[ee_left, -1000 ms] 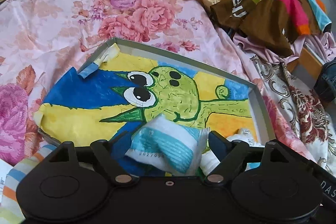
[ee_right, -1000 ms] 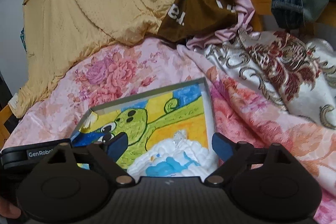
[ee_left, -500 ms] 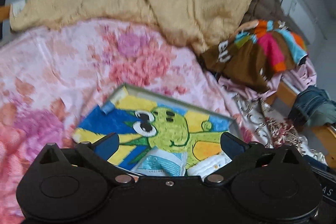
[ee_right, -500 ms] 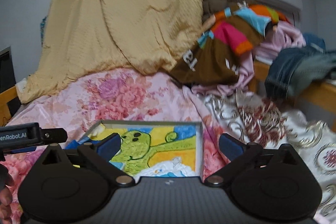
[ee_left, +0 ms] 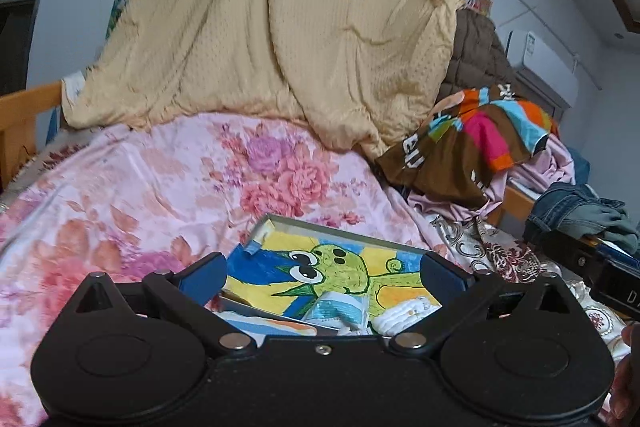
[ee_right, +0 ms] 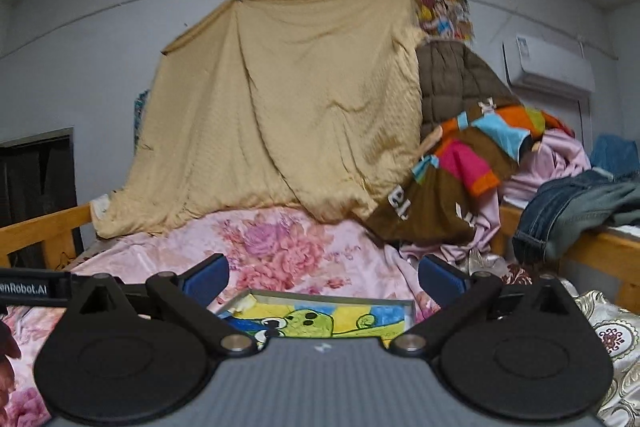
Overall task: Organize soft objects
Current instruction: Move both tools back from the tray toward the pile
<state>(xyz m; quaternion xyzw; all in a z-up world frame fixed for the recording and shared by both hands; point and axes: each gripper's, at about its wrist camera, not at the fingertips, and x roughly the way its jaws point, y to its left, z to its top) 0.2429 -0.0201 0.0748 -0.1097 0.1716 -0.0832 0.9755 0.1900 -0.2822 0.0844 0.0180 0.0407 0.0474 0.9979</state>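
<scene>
Between pickups: left gripper (ee_left: 320, 277) and right gripper (ee_right: 323, 277) both spread wide, nothing between the pads, raised clear of the tray (ee_left: 340, 225).

Already in the tray, on its frog drawing: a blue-and-white soft pack (ee_left: 340, 309) and a white padded piece (ee_left: 402, 315), side by side at the near edge, toward 6 o'clock in the left view.

Next, by judgement: another soft item to fetch, likely from the clothes heap at 2 o'clock, where a brown patchwork shirt (ee_left: 472, 151) and jeans (ee_right: 576, 203) lie. Calls for a reach over the tray and a pinch on a fold.

Readable: "enRobot.AI" on the left gripper's body at 9 o'clock in the right view; partial white letters on the shirt, not legible.
</scene>
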